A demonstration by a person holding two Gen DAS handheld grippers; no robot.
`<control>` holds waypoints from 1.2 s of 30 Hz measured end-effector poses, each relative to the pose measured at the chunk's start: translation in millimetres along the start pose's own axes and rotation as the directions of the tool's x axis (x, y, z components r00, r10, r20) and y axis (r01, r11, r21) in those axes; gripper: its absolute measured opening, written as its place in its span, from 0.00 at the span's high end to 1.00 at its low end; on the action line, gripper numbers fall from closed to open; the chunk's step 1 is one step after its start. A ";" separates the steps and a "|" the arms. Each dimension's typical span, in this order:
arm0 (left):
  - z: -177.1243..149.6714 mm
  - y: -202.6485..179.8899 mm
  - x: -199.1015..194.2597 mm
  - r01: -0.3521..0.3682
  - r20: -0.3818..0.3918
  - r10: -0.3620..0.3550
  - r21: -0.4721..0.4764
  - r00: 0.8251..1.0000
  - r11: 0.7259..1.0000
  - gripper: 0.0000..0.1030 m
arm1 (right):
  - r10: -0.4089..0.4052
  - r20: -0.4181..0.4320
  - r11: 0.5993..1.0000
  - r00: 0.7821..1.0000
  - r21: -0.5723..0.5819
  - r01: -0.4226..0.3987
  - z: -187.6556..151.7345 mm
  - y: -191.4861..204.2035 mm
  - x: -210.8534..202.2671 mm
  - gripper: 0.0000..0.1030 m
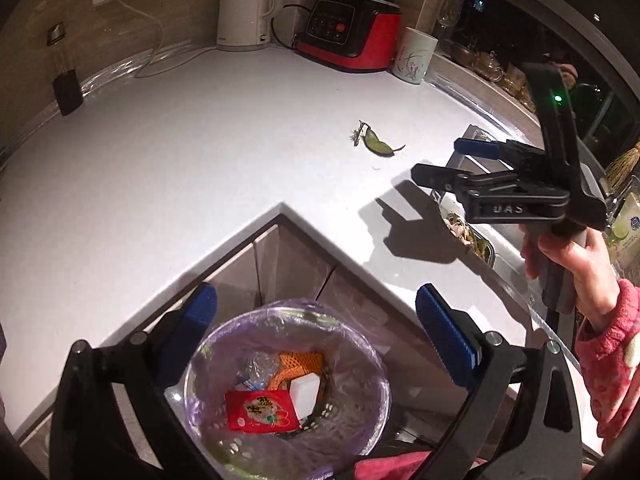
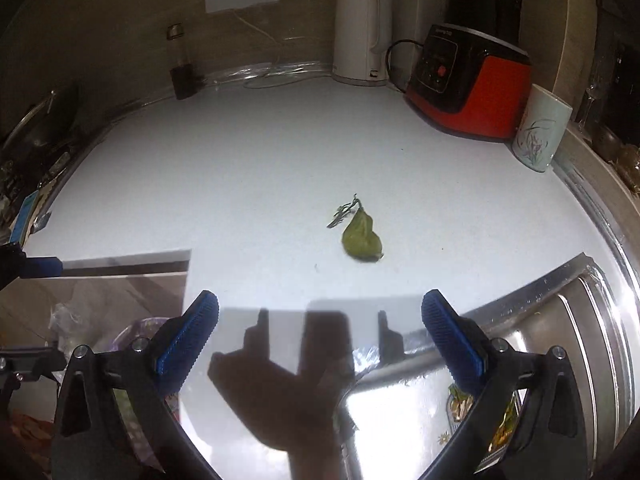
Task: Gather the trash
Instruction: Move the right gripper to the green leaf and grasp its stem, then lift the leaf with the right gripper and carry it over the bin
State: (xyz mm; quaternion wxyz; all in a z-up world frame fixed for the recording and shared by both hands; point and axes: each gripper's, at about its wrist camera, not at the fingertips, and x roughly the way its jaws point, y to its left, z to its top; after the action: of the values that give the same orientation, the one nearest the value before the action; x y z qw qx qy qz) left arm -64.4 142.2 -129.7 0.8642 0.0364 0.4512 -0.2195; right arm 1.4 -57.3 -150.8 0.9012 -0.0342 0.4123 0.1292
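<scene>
Now my right gripper (image 2: 320, 332), fingers spread wide and empty (like my left gripper (image 1: 316, 336)), should settle low astride the limp green leaf scrap (image 2: 362, 238) on the white tabletop (image 2: 240, 184).

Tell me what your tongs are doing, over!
Both tongs open, empty: left above trash bin, right facing green leaf on countertop. Path clear.

Leaf (image 2: 362, 236) on countertop (image 2: 240, 180), before kettle (image 2: 360, 36) and blender (image 2: 464, 76)
</scene>
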 end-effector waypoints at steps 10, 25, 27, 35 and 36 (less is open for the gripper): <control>50.1 -36.8 38.6 -0.014 -0.005 0.014 -0.007 1.000 1.000 0.07 | 0.116 -0.060 0.991 0.991 -0.056 -0.119 43.0 -37.8 59.4 0.24; 68.0 -37.2 57.9 -0.041 -0.006 0.040 -0.103 0.999 0.994 0.08 | 0.212 -0.107 0.963 0.971 -0.145 -0.227 50.6 -46.7 84.8 0.87; 67.9 -38.1 59.1 -0.049 -0.010 0.048 -0.092 0.999 0.995 0.07 | 0.216 -0.101 0.964 0.971 -0.138 -0.229 51.6 -48.1 86.0 0.91; 63.5 -27.2 51.3 -0.041 0.002 0.042 -0.117 0.999 0.992 0.08 | 0.222 -0.071 0.964 0.973 -0.136 -0.230 53.2 -43.4 66.1 0.93; 62.8 -26.0 49.3 -0.037 0.005 0.038 -0.120 0.999 0.992 0.08 | 0.224 -0.064 0.964 0.972 -0.135 -0.231 53.3 -41.6 59.0 0.93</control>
State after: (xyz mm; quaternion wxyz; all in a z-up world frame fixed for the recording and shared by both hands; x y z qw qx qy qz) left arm -2.7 85.3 -128.3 0.8706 -0.0081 0.4595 -0.1758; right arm 88.4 -76.4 -162.0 0.8655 -0.0533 0.4250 0.2597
